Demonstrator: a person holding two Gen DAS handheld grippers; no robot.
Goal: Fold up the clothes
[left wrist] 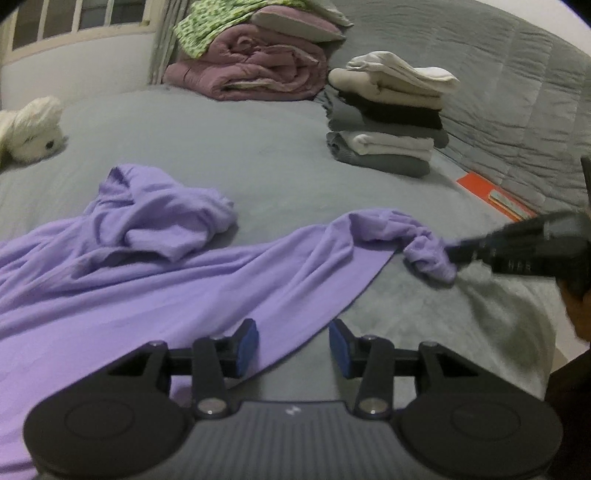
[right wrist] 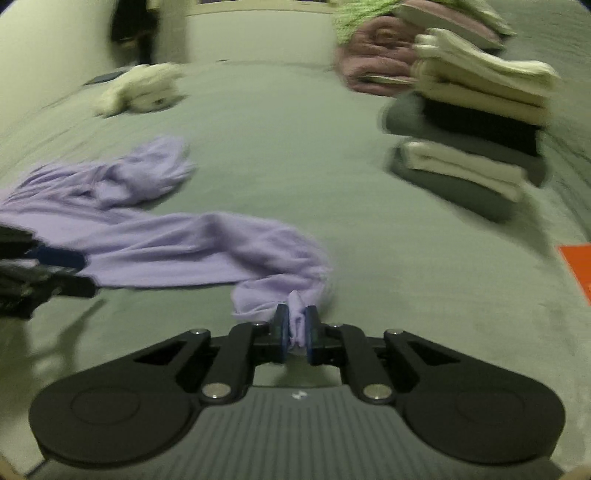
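Note:
A lilac garment (left wrist: 155, 269) lies crumpled across the grey bed (left wrist: 240, 147), one part bunched at the far left and another stretched to the right. My left gripper (left wrist: 293, 347) stands open just above the garment's near edge, with cloth under the gap between its blue pads. In the right wrist view my right gripper (right wrist: 296, 328) is shut on a bunched end of the same lilac garment (right wrist: 207, 247). That right gripper (left wrist: 452, 253) also shows at the right of the left wrist view, pinching the cloth's tip. The left gripper (right wrist: 55, 258) appears at the left edge.
A stack of folded white, black and grey clothes (left wrist: 391, 118) stands at the back right. Behind it lie a rolled mauve quilt (left wrist: 251, 70) and a green patterned cloth (left wrist: 207, 26). A white plush toy (left wrist: 31, 129) rests far left. An orange flat item (left wrist: 491, 194) lies at the right.

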